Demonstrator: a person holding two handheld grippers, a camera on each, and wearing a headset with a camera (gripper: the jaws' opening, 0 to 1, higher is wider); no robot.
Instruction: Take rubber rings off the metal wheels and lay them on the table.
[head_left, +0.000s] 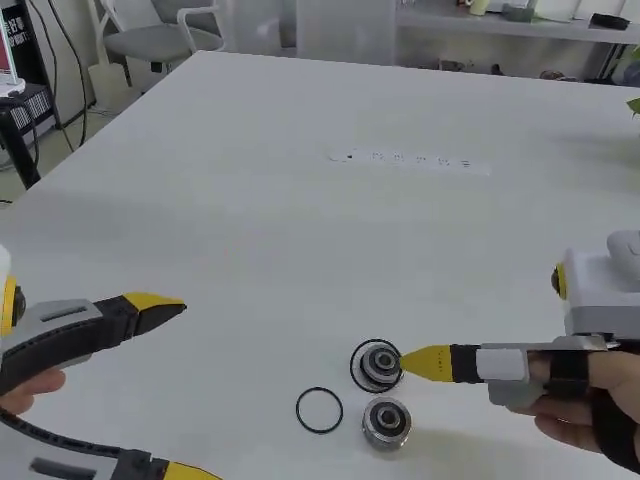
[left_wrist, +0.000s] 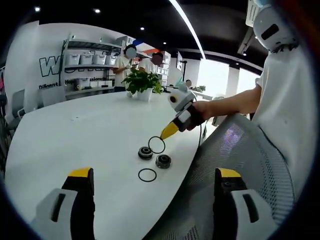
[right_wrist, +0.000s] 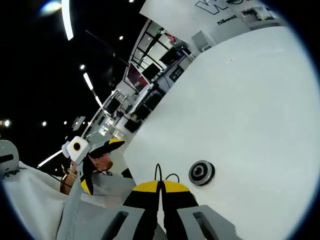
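Two metal wheels stand near the table's front edge. My right gripper (head_left: 405, 362) is shut on a black rubber ring (head_left: 356, 358) at the farther wheel (head_left: 380, 366). In the left gripper view that ring (left_wrist: 156, 145) stands tilted up beside its wheel (left_wrist: 145, 152), pinched by the right gripper (left_wrist: 168, 132). The nearer wheel (head_left: 386, 420) is bare, with a loose ring (head_left: 319, 409) flat on the table to its left. My left gripper (head_left: 178, 388) hovers open at the left, well apart from the wheels. The right gripper view shows shut jaws, the ring (right_wrist: 158, 172) edge-on and a wheel (right_wrist: 201, 172).
The white table (head_left: 300, 220) stretches far ahead, with a flush socket strip (head_left: 410, 158) in its middle. An office chair (head_left: 165, 35) stands beyond the far left corner. A potted plant (left_wrist: 142, 82) sits at one end. A mesh chair back (left_wrist: 235, 165) is beside me.
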